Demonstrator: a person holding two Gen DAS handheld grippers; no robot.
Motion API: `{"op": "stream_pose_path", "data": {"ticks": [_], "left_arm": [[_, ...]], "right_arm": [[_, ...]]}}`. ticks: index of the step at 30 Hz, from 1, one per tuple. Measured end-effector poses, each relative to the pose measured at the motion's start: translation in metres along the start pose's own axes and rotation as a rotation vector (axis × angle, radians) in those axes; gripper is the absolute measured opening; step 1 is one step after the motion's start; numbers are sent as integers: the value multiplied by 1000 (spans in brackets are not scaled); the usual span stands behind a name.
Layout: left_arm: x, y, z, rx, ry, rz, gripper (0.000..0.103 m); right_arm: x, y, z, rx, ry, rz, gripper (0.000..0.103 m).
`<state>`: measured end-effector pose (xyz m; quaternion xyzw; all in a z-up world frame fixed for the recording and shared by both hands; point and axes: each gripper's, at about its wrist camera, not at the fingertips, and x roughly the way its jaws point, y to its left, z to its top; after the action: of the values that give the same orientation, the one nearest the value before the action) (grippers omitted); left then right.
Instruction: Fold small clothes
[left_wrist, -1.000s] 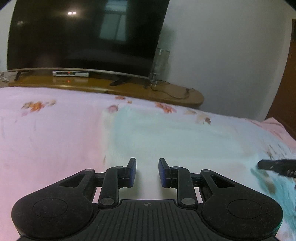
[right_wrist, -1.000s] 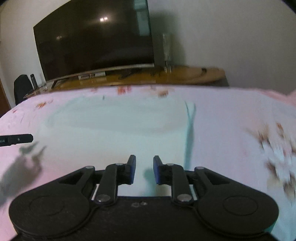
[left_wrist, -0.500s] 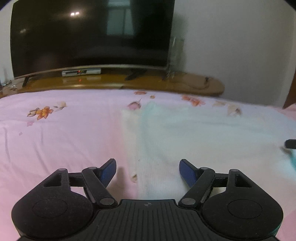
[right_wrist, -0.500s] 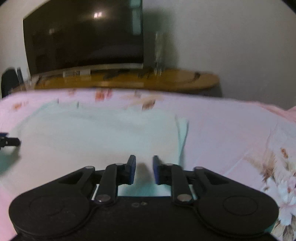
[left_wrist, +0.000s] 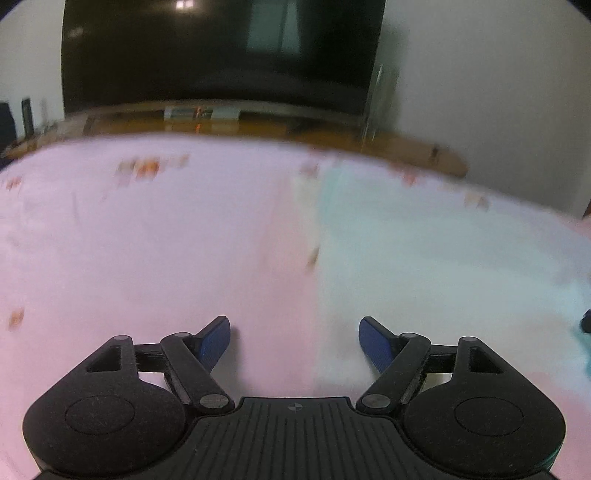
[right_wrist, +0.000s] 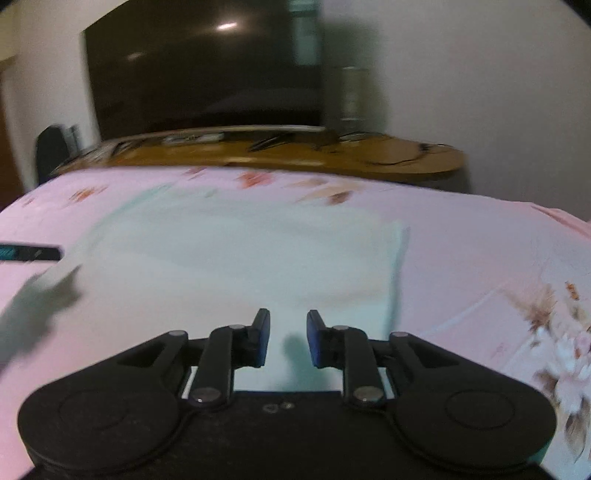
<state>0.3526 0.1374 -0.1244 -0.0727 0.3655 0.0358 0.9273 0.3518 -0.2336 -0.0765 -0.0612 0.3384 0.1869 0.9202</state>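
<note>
A pale mint-white garment lies flat on the pink floral bedsheet. In the left wrist view my left gripper is open and empty, hovering over the garment's left edge. In the right wrist view the garment fills the middle. My right gripper hovers above its near right part, jaws a narrow gap apart with nothing between them. The left gripper's tip shows at the left edge there. Both views are blurred.
A large dark TV stands on a wooden stand beyond the bed's far edge. A white wall is to the right. The sheet extends right of the garment with a flower print.
The left gripper opened wide and shifted left, so the garment's edge now lies between its fingers. The right gripper stayed narrowly parted and drifted over the garment's right part.
</note>
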Motion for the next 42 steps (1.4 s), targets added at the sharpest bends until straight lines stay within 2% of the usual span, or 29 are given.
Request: {"op": "stream_pose_path", "data": {"ticks": [2,4,6,9,17,20,22,24,25,28,29,31,35,42], "left_arm": [[-7,6,-8,3,-22,6,77],[-10,10,-8,-3,-15,11,77],[-13,11,-8,-4,-3,18,77],[-24,9,-7,-24,2,21,77],[-52,-13,-17,-71,-5,-46,77],[-52,-17,-21,-112,11,-84,76],[-48,-18,-24,-174,30,-120,76],[-41,-14,-28,-292,68,-160,47],[-34,-7,-33,-404,98,-188,47],[-27,11,-49,-701,72,-249,47],[-24,16,-53,-782,65,-273,48],[-15,22,-58,-884,48,-313,52],[-4,20,-58,-937,24,-337,53],[19,8,-47,-971,-24,-352,53]], "right_arm": [[-1,8,-12,6,29,-7,21],[2,5,-26,46,71,-63,20],[-5,-1,-31,104,54,-72,20],[-10,0,-30,120,61,-96,20],[-31,9,-21,126,4,-78,22],[-36,11,-16,138,-11,-69,27],[-36,12,-12,145,-19,-59,29],[-38,16,-11,149,-28,-49,29],[-40,16,-10,152,-35,-43,29],[-41,17,-6,166,-46,-26,29],[-41,17,-5,165,-47,-25,29],[-39,18,-2,165,-50,-19,29],[-35,17,0,174,-46,-6,29],[-24,14,4,204,-33,16,29]]}}
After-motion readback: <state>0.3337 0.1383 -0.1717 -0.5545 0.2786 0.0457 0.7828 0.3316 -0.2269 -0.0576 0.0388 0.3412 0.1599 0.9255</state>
